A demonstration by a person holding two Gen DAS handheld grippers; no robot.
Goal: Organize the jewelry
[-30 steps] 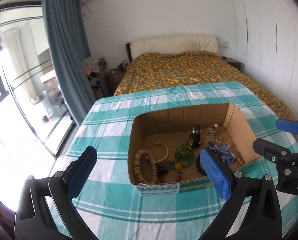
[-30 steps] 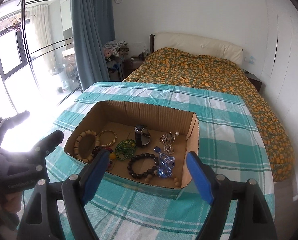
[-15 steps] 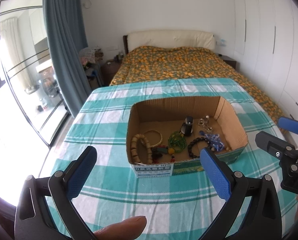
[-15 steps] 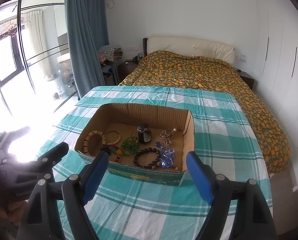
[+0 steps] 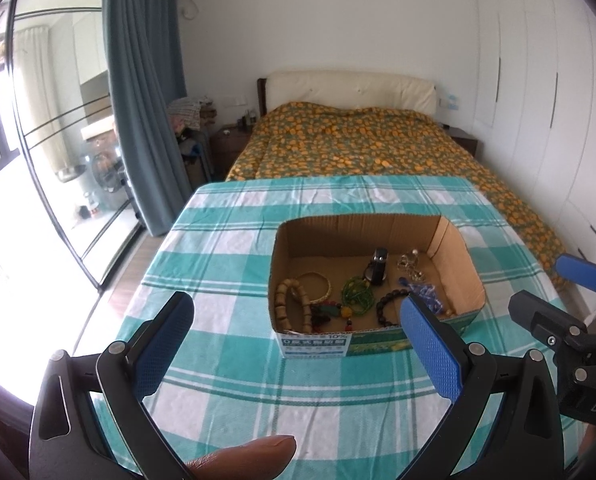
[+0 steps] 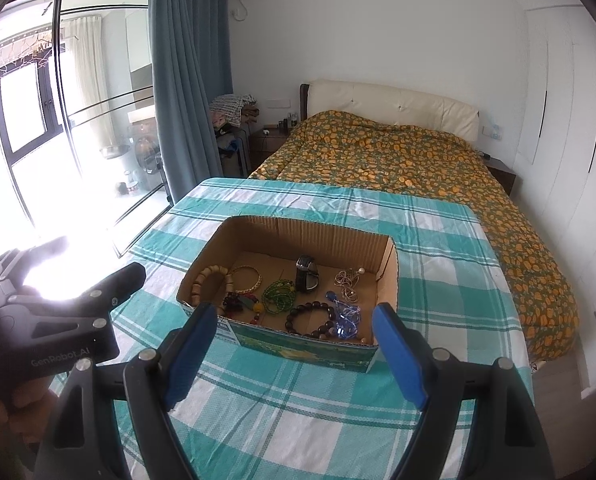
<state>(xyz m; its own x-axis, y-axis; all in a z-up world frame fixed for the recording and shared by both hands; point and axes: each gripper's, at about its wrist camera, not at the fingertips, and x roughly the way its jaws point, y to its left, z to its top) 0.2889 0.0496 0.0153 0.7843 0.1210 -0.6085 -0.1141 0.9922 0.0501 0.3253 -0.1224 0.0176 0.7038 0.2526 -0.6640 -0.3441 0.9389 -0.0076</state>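
Left gripper (image 5: 298, 344): You are holding it above the checked tablecloth (image 5: 225, 264), in front of the box. Its blue pads are standing wide apart with nothing between them.
Your fingertip (image 5: 243, 458): It is poking in at the bottom edge of the left view.
Cardboard box (image 6: 388, 276): It is sitting on the table with its top open. All the jewelry is lying inside it.
Inside the box, left to right: a tan bead bracelet (image 6: 211, 280), a gold bangle (image 6: 247, 278), green beads (image 6: 277, 294), a black watch (image 6: 306, 278), a dark bead bracelet (image 6: 312, 318), a shiny blue piece (image 6: 348, 316).
Right gripper (image 6: 293, 354): You are holding it just in front of the box. Its pads are standing wide apart, gripping nothing.
Bed (image 6: 410, 160): It is sitting behind the table.
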